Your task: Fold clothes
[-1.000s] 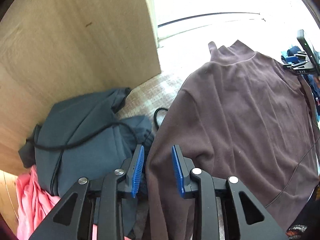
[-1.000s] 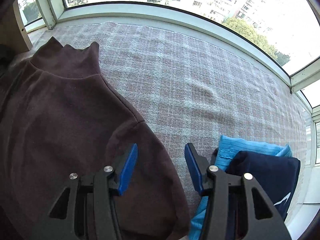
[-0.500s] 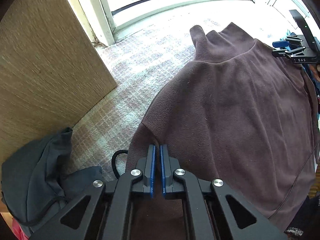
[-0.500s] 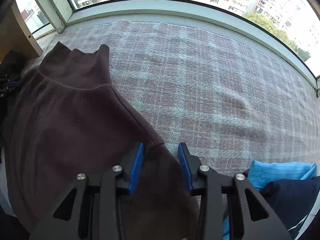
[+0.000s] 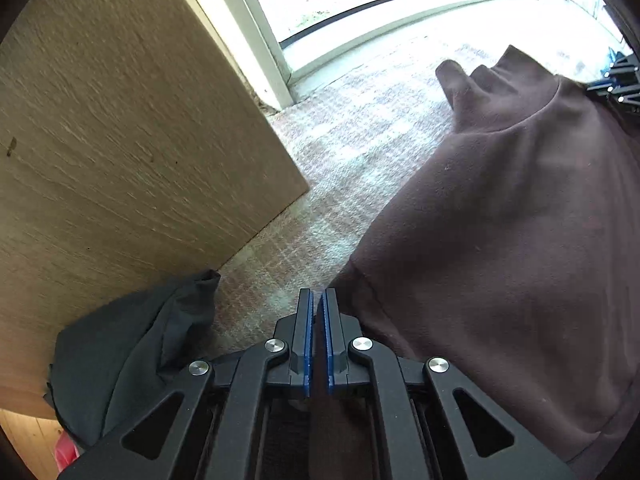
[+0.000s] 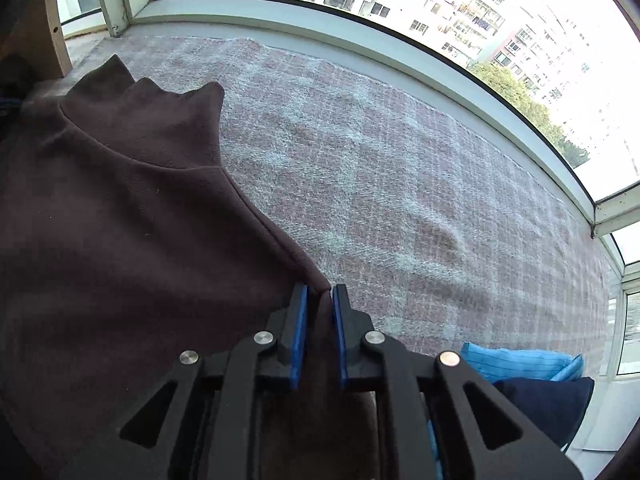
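Sweater [image 6: 120, 240] shoulders pinched by both grippers' fingers [image 5: 306, 332].

right gripper [image 6: 319, 300] – pinched on brown sweater [image 6: 120, 220] shoulder edge | sweater flat on checked blanket [image 6: 400, 200] | blue folded clothes [image 6: 520, 368] – lower right

**Home, high up by a big window**

Looks like a sunny window nook in a flat. Curved glass window [image 6: 400, 8] with tall white apartment blocks [image 6: 500, 20] outside. Soft pink and white checked blanket [image 6: 400, 200] spread flat. Light wooden board [image 5: 120, 140] alongside. Clothes lying about.
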The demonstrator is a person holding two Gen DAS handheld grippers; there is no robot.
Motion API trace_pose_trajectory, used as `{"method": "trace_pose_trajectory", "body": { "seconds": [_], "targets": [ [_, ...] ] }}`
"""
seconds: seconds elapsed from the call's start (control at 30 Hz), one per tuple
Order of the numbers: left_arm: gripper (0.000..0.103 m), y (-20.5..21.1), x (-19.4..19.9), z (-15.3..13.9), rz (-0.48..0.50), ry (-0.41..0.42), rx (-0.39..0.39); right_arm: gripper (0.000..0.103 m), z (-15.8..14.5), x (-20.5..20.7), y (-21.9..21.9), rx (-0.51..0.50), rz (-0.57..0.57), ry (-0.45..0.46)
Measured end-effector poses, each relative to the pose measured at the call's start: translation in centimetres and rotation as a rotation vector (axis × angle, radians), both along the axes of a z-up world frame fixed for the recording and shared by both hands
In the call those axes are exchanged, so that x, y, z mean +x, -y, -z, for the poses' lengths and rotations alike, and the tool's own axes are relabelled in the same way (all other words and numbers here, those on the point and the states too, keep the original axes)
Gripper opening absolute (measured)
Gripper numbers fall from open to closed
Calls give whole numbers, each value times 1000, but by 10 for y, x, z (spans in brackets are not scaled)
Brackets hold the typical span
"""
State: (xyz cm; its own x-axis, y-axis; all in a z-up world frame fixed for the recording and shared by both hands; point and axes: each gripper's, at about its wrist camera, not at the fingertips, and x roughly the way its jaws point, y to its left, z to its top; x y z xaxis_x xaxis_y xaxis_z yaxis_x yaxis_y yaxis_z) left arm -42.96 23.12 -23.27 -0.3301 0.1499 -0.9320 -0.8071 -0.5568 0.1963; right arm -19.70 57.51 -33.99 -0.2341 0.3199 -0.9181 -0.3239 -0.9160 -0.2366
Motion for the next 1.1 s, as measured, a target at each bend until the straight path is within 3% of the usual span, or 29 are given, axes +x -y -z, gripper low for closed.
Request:
{"method": "trace_pose_trajectory", "body": {
  "seconds": [0.1,0.13,0.23,0.27,0.33,0.5,0.57,0.6,0.63,0.7,0.83,1.03,1.1],
  "targets": [
    [9,21,0,-19,-11,-5,23,25,-18,5,8,29,15,-44],
    [14,33,4,-31,-8,-1,37,31,-23,7,14,47,20,-62],
    [32,73,30,-55,-27,25,60,32,-34,16,34,73,7,-89],
    [33,86,41,-57,-42,58,69,33,-33,17,41,78,1,-84],
    [34,110,68,-51,-70,107,61,33,-35,33,56,82,0,-83],
    [36,154,124,-11,-90,165,-62,33,-9,46,100,-58,-26,-9],
    [37,156,134,6,-77,145,-118,33,7,55,117,-36,-60,47],
    [30,156,134,9,-78,122,-139,33,15,62,122,-27,-66,82],
    [15,158,131,5,-94,94,-141,33,24,67,124,-21,-61,112],
    [5,163,124,-4,-126,38,-145,33,36,80,122,0,-46,167],
    [6,176,103,-27,-186,-45,-141,44,33,94,107,-1,14,128],
    [12,174,105,-27,-148,-73,-196,44,11,113,110,29,82,68],
    [12,174,108,-27,-134,-89,-212,44,-3,125,120,-32,90,17]
  ]
}}
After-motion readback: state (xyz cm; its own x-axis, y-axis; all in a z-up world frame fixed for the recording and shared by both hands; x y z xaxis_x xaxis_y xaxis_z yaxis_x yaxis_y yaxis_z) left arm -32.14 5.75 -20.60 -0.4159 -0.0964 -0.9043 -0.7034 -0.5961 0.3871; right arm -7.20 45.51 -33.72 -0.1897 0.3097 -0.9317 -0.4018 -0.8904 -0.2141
